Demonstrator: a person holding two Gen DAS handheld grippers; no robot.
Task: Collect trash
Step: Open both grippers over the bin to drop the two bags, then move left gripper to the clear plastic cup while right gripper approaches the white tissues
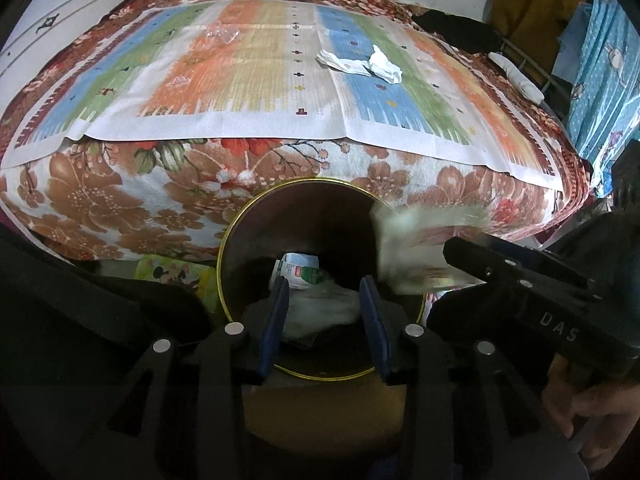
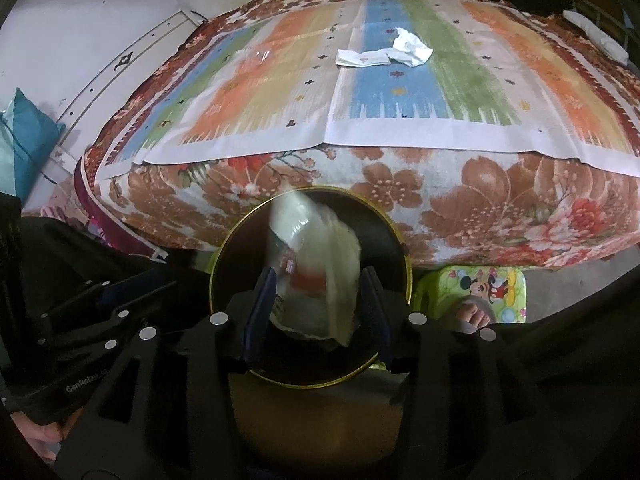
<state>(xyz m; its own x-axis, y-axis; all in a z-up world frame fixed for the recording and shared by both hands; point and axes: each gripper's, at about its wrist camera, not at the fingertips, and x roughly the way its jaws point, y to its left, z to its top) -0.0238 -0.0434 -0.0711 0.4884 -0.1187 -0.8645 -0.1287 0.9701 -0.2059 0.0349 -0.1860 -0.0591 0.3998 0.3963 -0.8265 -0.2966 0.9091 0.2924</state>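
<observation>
Tumbling wrapper [image 2: 316, 264] upright over bin [image 2: 402, 248]

Bed [image 1: 120, 200] under a striped mat [image 1: 256, 80], bearing crumpled white tissues [image 1: 360, 62] and, apparently, a clear plastic piece [image 1: 222, 34].

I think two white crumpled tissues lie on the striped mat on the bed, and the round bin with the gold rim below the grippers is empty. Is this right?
Not quite. The bin is not empty: the left wrist view shows a printed wrapper and white paper already inside it. The rest holds: the white tissues lie on the striped mat on the bed.
</observation>
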